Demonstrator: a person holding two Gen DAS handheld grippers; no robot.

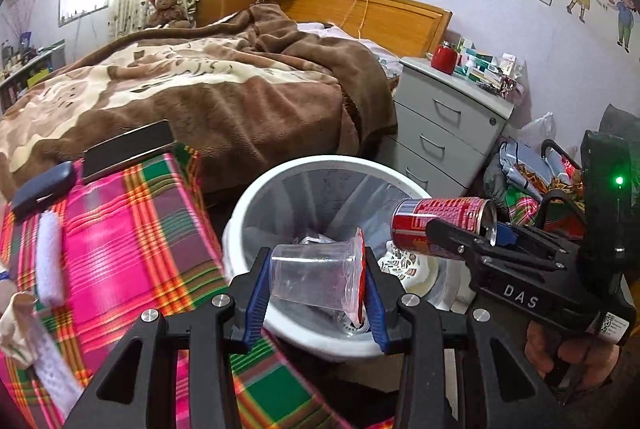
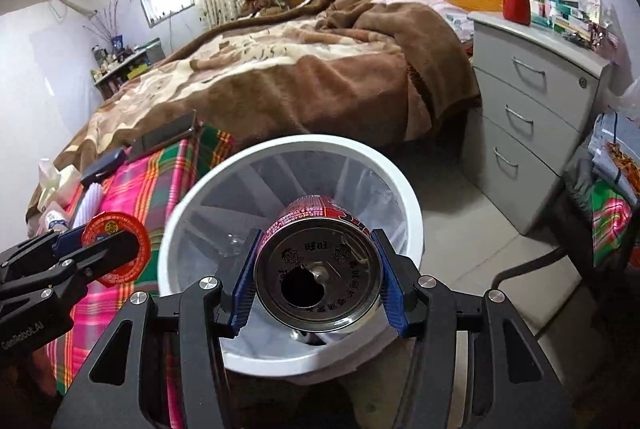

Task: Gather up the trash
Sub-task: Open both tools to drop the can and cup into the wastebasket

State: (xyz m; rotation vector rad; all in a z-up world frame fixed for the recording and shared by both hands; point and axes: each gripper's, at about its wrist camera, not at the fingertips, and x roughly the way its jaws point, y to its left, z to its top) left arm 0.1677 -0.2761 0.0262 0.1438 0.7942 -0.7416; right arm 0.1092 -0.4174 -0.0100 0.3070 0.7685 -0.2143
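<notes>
My left gripper (image 1: 316, 289) is shut on a clear plastic cup (image 1: 312, 277) with a red foil lid (image 2: 116, 249), held on its side over the white trash bin (image 1: 256, 197). My right gripper (image 2: 316, 277) is shut on a red drink can (image 2: 316, 269), opened top facing the camera, held over the same bin (image 2: 412, 197). In the left wrist view the can (image 1: 440, 219) hangs above the bin's right rim. The bin has a clear liner and some trash at the bottom.
A pink plaid cloth (image 1: 132, 221) to the bin's left holds a dark case (image 1: 44, 185), a flat black device (image 1: 128, 149) and tissues. A bed with a brown blanket (image 2: 300, 77) stands behind. A grey drawer cabinet (image 2: 532, 101) is at the right, bags beside it.
</notes>
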